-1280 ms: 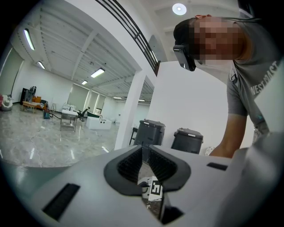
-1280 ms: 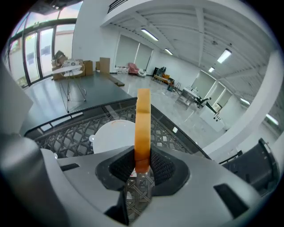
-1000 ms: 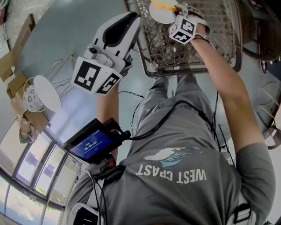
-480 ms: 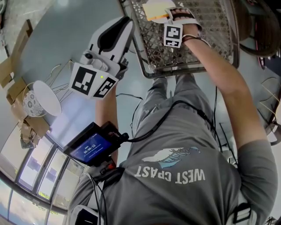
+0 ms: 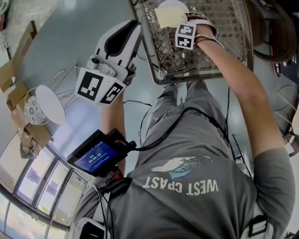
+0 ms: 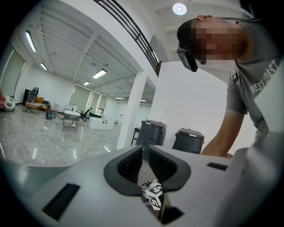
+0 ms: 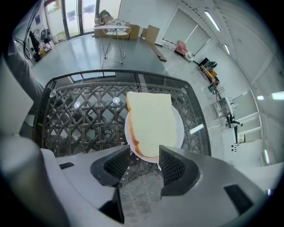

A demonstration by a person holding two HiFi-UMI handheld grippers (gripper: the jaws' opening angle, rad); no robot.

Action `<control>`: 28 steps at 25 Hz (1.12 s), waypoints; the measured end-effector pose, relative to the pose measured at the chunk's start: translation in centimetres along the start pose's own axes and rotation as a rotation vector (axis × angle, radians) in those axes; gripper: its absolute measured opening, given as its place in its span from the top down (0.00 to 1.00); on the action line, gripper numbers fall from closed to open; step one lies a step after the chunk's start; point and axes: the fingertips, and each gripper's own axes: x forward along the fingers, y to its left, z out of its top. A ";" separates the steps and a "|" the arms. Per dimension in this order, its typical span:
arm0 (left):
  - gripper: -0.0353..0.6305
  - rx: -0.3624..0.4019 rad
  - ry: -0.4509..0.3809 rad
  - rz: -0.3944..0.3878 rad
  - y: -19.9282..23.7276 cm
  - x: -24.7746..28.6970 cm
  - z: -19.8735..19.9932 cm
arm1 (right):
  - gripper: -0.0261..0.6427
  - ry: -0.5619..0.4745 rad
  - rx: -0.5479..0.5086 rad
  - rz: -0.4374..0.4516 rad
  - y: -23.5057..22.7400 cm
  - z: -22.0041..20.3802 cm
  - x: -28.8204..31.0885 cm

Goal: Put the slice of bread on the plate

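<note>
In the head view the person stands at a woven wicker counter (image 5: pixel 219 51). The right hand-held gripper (image 5: pixel 182 28) reaches down over it, its marker cube facing up. Just beyond its tip the slice of bread (image 5: pixel 168 16) lies on a white plate (image 5: pixel 183 6) near the counter's far edge. The left hand-held gripper (image 5: pixel 133 29) hangs off to the side of the counter, over the pale floor (image 5: pixel 70 28), well apart from the bread. A small device with a lit screen (image 5: pixel 96 156) sits below that arm. In the left gripper view the left hand-held gripper (image 6: pixel 145 154) has its jaws drawn nearly together, with only a thin slit between the pads and nothing in it. Behind them stand two dark bins (image 6: pixel 188 139) against a white wall. In the right gripper view the right hand-held gripper (image 7: pixel 145 155) points steeply down at the counter (image 7: pixel 80 119). Its jaws stand wide apart and have just been opening. The slice of bread (image 7: pixel 151 122) lies flat on the plate (image 7: pixel 179 128), its near crust showing between the two jaw tips. Neither pad presses on it, so it rests free on the plate.
</note>
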 end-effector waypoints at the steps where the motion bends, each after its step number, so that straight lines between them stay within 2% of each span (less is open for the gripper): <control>1: 0.87 0.003 -0.002 0.000 0.0 -0.1 -0.1 | 0.69 -0.006 0.013 0.002 -0.1 0.1 0.0; 4: 0.87 0.011 -0.010 -0.003 -0.5 -1.2 0.4 | 0.69 -0.032 0.053 -0.001 -0.4 0.9 -1.7; 7: 0.87 0.023 -0.033 -0.012 -1.9 -3.6 3.5 | 0.69 -0.058 0.137 -0.011 -1.2 2.1 -6.9; 10: 0.87 0.042 -0.059 -0.020 -2.5 -4.7 5.2 | 0.69 -0.122 0.290 -0.006 -2.4 2.9 -10.5; 13: 0.87 0.054 -0.075 -0.021 -2.6 -5.0 5.2 | 0.69 -0.212 0.469 0.003 -3.5 3.1 -13.2; 16: 0.87 0.063 -0.090 -0.024 -2.6 -5.2 5.2 | 0.72 -0.375 0.658 0.026 -4.8 4.1 -16.8; 18: 0.87 0.069 -0.100 -0.028 -2.8 -5.2 5.4 | 0.87 -0.516 0.761 0.023 -6.0 4.9 -20.2; 20: 0.87 0.076 -0.110 -0.033 -2.9 -5.2 5.7 | 0.95 -0.630 0.829 0.007 -7.0 5.4 -23.7; 24: 0.87 0.101 -0.137 -0.050 -3.4 -5.3 6.7 | 0.95 -0.821 0.904 -0.001 -8.1 5.9 -30.2; 28: 0.87 0.136 -0.182 -0.080 -4.3 -5.6 8.5 | 0.95 -1.028 0.899 -0.032 -8.9 6.1 -37.9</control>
